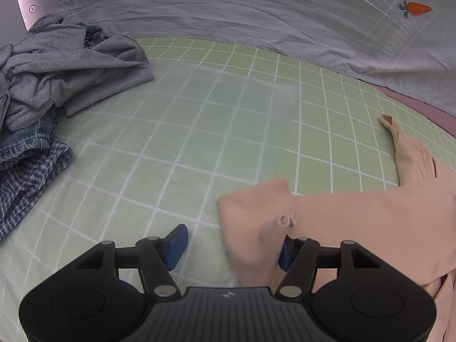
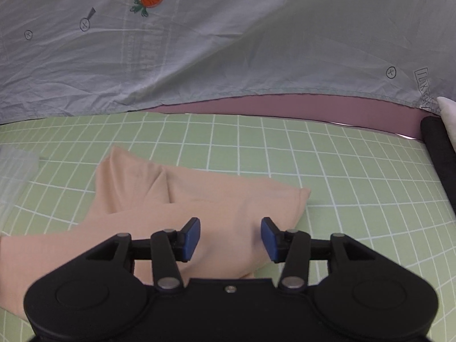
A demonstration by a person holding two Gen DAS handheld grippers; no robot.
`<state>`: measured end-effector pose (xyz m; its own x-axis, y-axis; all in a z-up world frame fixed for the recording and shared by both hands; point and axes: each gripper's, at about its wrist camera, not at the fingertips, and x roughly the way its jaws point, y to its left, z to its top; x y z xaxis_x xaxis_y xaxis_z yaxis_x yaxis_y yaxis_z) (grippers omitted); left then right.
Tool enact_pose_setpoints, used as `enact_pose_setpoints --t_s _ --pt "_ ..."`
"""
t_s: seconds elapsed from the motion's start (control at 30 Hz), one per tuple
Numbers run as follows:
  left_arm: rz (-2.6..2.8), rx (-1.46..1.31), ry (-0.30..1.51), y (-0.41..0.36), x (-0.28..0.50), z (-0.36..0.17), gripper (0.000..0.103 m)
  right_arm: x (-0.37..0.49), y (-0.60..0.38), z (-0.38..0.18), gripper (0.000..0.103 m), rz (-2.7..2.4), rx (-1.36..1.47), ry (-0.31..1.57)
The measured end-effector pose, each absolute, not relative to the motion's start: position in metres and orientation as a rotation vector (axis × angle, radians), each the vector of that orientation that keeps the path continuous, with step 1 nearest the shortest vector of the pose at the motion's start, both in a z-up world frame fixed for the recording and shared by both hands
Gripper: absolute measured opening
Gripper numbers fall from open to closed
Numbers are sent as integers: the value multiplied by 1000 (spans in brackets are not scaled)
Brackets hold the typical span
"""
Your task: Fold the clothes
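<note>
Left wrist view: the left gripper (image 1: 232, 246) is seen spread wide over a green checked sheet (image 1: 176, 131), one blue pad tucked under the edge of a peach garment (image 1: 356, 222) that is laid out to the right, with a heap of grey, denim and plaid clothes (image 1: 51, 91) well apart at the left. In the right wrist view, the right gripper (image 2: 230, 238) is held wide apart above the same garment (image 2: 199, 199), nothing being gripped.

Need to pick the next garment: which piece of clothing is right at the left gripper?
The peach garment, spread flat just ahead of the open left gripper. The grey top, jeans and checked shirt sit crumpled in a pile far off to the left.
</note>
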<state>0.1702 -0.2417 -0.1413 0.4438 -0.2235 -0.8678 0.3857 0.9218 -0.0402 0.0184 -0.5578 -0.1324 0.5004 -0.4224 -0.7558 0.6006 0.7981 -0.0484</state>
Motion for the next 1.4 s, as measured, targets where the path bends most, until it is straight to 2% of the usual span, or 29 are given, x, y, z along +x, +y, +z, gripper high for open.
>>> enact_pose_setpoints --t_s 0.07,0.1,0.13,0.17,0.2,0.23,0.3,0.6,0.7,0.73,0.77,0.9,1.2,1.27,1.37,1.4 --pt "-386 168 1032 -241 170 -141 63 19 -563 -140 46 -615 250 857" --pt "-389 166 1025 -241 171 -141 62 18 -564 -143 38 -602 255 863" --pt "-392 164 1019 -241 171 -141 55 18 -564 -143 31 -597 253 858" --pt "-395 162 1012 -241 171 -140 49 17 -565 -141 14 -593 249 850" --pt "-398 159 1005 -241 171 -140 29 16 -565 -140 6 -589 245 843" --pt "-399 148 1004 -240 171 -139 13 16 -565 -138 5 -585 241 835" --pt "-388 124 980 -236 171 -134 8 13 -566 -131 4 -590 244 807" --pt "-277 -30 898 -198 171 -117 7 4 -559 -69 3 -561 289 522" --pt "-237 -83 870 -184 171 -111 8 23 -559 -87 6 -542 294 599" --pt "-224 -100 861 -179 171 -109 8 29 -559 -97 12 -546 295 645" --pt "-220 -119 878 -175 171 -114 8 34 -559 -106 22 -550 296 691" --pt "-215 -142 903 -165 169 -125 8 17 -556 -109 29 -572 376 675" --pt "-211 -132 933 -166 170 -132 8 -34 -511 -112 28 -631 397 689" --pt "-209 -118 942 -167 170 -131 12 -43 -501 -115 28 -654 356 721" --pt "-202 -103 946 -164 164 -127 15 -56 -488 -118 37 -689 325 757" --pt "-201 -99 946 -163 162 -124 21 -61 -484 -117 44 -697 318 763"
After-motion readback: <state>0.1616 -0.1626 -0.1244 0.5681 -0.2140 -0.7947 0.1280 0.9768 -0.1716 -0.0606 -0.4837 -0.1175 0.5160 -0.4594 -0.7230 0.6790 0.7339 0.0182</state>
